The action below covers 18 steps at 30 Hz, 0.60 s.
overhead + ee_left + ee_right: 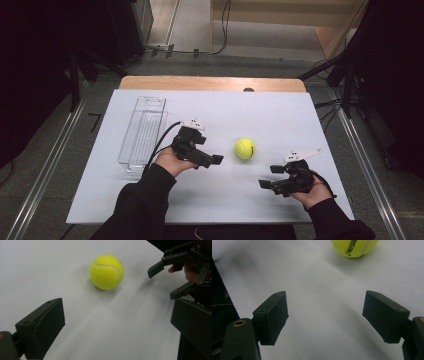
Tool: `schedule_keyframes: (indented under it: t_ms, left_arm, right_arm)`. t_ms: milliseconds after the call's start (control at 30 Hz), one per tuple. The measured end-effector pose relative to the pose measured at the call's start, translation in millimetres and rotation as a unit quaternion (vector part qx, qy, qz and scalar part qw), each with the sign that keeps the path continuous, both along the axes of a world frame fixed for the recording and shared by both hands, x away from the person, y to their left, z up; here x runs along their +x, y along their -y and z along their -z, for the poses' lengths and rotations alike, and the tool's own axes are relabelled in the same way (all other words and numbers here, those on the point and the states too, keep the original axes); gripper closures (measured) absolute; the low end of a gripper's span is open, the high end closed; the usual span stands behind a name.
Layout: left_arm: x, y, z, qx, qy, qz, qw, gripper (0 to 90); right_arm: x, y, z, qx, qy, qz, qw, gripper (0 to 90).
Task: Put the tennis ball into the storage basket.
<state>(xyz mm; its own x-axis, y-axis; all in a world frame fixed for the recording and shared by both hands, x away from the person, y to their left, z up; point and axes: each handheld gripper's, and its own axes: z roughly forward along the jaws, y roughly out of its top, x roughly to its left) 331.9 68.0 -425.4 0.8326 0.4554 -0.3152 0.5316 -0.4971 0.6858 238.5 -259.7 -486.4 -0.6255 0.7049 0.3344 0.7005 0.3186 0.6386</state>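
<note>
Fuzzy yellow-green tennis ball rests on the white worktop, between both claws, touching neither; its printed lettering faces the right claw; left claw, jaws wide apart, points rightward at it; right claw, jaws also spread, points leftward; clear plastic rectangular bin lies lengthwise near the left edge.

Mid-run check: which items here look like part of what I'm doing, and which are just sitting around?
Likely in play: tennis ball, lying on the white table between the open left gripper and open right gripper; clear bin, empty, probably the drop spot.

Just about: dark knob at the table's far edge.
</note>
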Motion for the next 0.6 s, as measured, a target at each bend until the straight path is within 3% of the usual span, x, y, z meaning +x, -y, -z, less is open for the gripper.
schedule_keyframes:
  t_ms: [600]
  left_arm:
    - [17.1, 21.1, -2.7, 0.011, -0.004, 0.012, 0.9999, 0.0]
  right_arm:
    - [0.3, 0.1, 0.1, 0.002, -0.001, -0.003, 1.0, 18.4]
